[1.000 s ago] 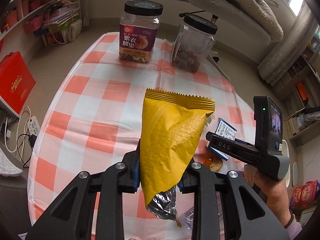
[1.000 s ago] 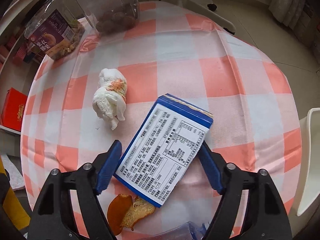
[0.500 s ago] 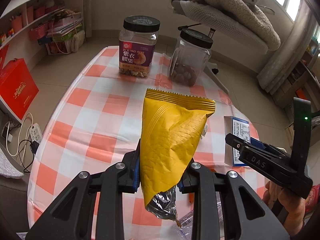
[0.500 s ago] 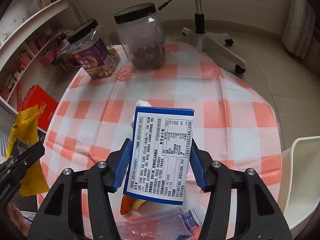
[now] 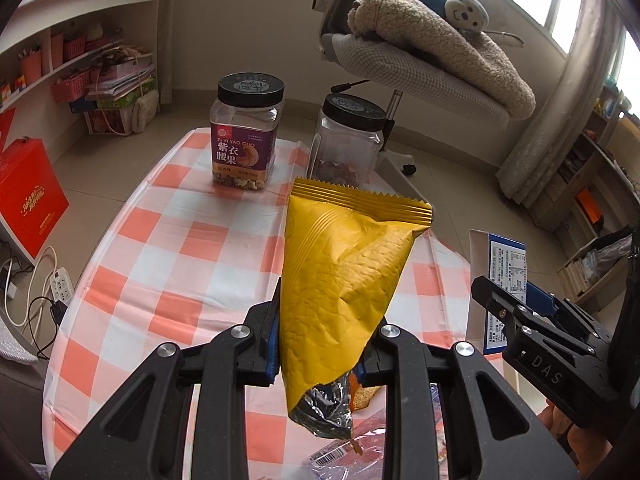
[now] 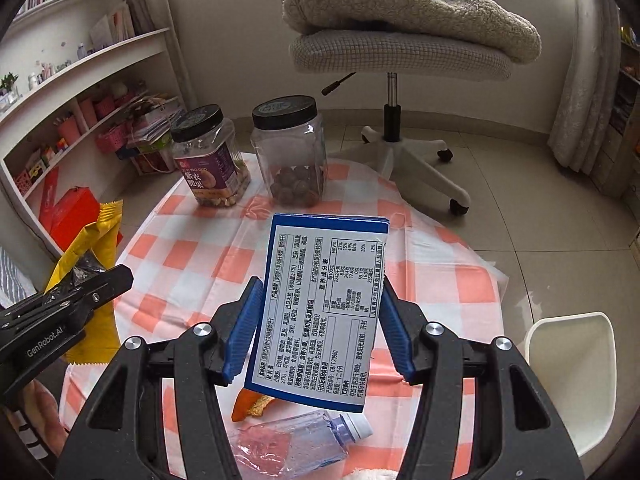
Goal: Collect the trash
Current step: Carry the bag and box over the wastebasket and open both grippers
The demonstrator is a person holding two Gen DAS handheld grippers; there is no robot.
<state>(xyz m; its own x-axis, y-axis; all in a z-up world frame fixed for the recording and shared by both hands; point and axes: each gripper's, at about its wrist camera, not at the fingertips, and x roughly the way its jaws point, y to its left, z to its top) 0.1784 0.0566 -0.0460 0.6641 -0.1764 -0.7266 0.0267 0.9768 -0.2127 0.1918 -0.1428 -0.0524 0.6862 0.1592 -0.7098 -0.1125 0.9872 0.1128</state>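
Checked orange-and-white tablecloth [image 6: 192, 256] over a round table, swivel chair [image 6: 396, 52] behind.

Left gripper [image 5: 320, 344]: clenched on a yellow snack bag [image 5: 344, 276], torn foil end hanging below the pads. No print legible on the bag.

Right gripper [image 6: 316, 332]: grasping a blue-edged carton [image 6: 320, 312], nutrition table facing the camera; its jaws closed on the carton within the last second. A second ago the carton lay flat on the cloth; now it is held above it.

On the cloth beneath: orange peel [image 6: 252, 412], a crushed clear bottle [image 6: 300, 444].

Far edge: jar labelled "ZI YI YAO GUO" [image 5: 245, 136], a plain jar [image 5: 348, 136] beside it.

Red box [image 5: 28, 196], left, on the floor.
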